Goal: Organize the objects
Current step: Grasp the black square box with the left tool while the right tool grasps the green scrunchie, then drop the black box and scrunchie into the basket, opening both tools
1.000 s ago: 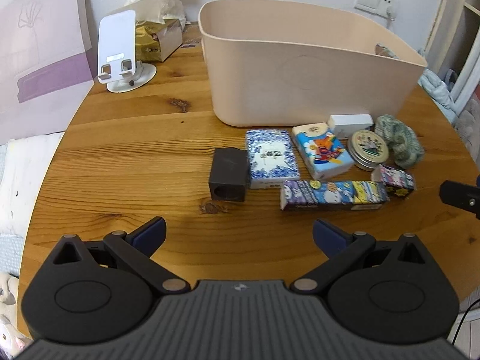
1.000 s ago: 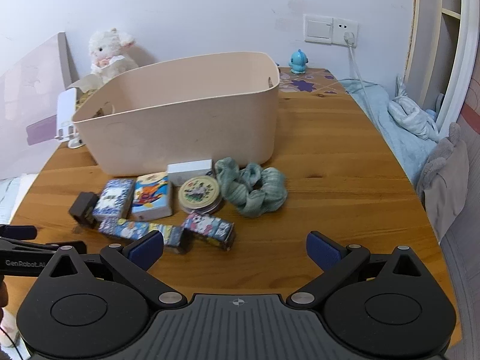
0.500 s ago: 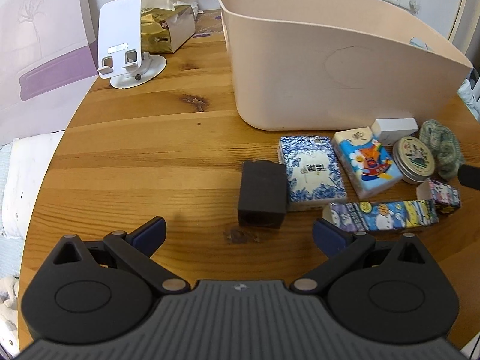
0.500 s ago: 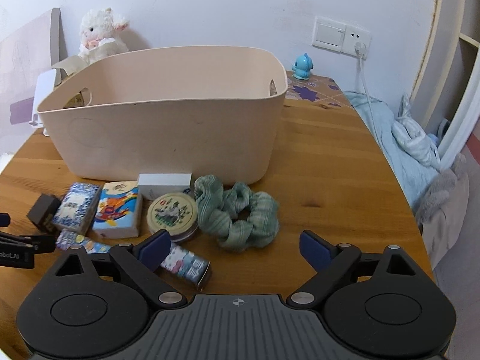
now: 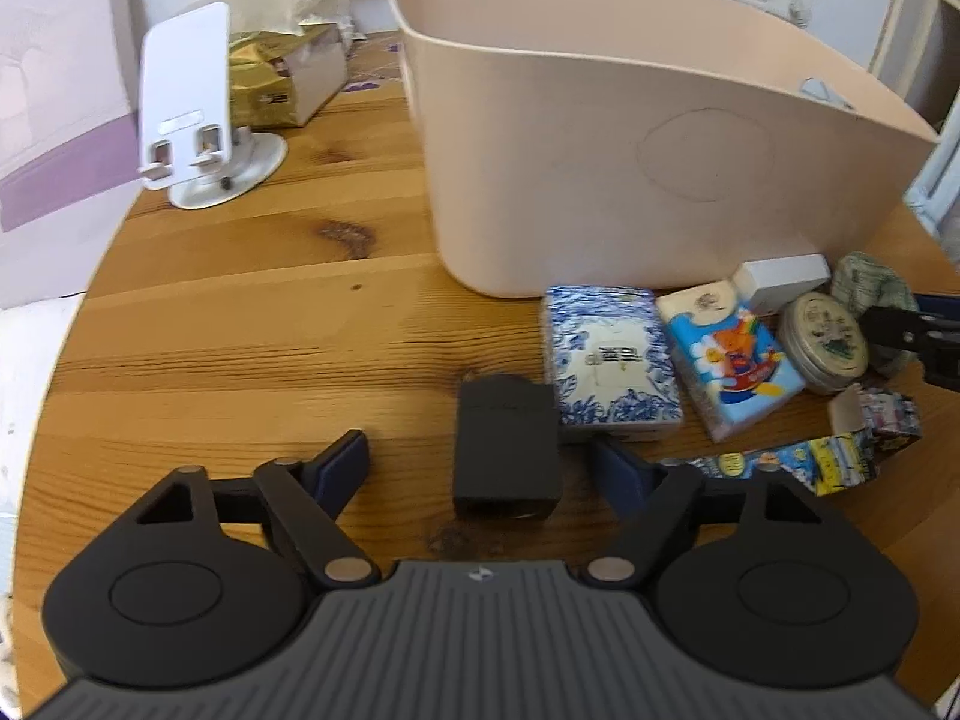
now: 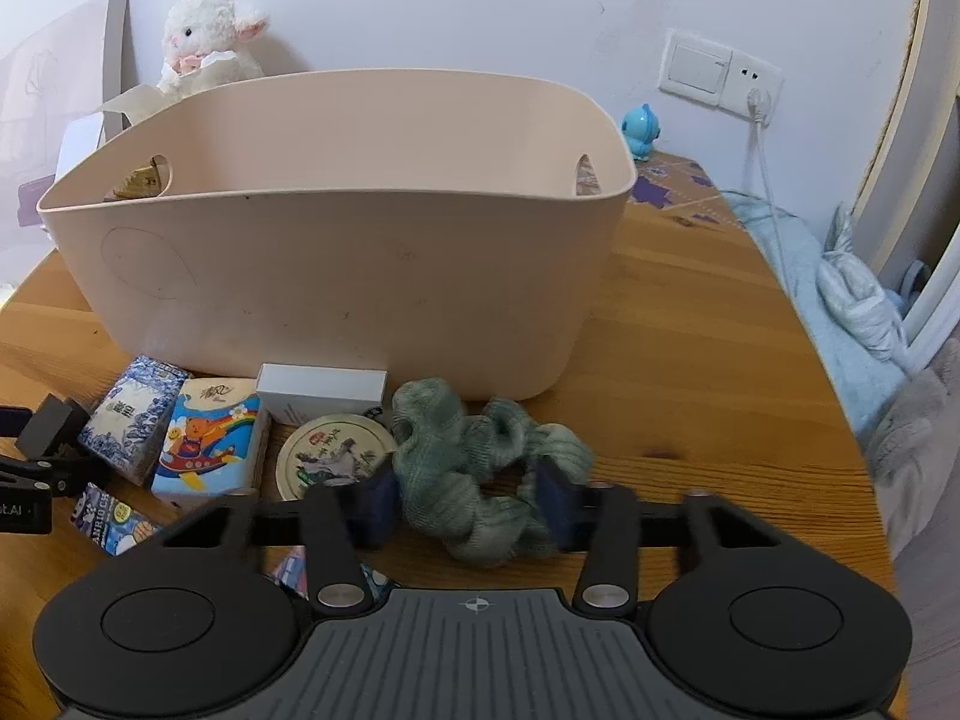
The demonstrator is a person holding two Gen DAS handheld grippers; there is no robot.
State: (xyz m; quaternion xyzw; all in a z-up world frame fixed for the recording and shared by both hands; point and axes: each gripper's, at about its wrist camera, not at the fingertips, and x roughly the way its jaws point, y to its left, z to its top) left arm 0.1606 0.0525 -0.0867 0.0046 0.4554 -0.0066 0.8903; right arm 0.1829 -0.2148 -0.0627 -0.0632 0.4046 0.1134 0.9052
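A beige bin (image 5: 660,180) (image 6: 336,276) stands on the wooden table. Small items lie in front of it. My left gripper (image 5: 480,462) is open with its fingers on either side of a black box (image 5: 505,444), not touching it. My right gripper (image 6: 468,501) has closed partway around a green scrunchie (image 6: 474,468), the pads at its sides. Beside these lie a blue-white tissue pack (image 5: 606,360) (image 6: 135,414), a cartoon tissue pack (image 5: 729,357) (image 6: 207,438), a round tin (image 5: 825,342) (image 6: 336,456), a white box (image 5: 780,279) (image 6: 321,390) and a long colourful box (image 5: 786,465) (image 6: 114,519).
A white phone stand (image 5: 192,114) and a gold tissue box (image 5: 282,78) stand at the table's back left. A plush lamb (image 6: 207,42) sits behind the bin. A small blue figure (image 6: 641,129) is at the back right. Bedding (image 6: 852,294) lies past the table's right edge.
Both grippers moved forward and down. The left now straddles the black box. The right's fingers narrowed around the green scrunchie.
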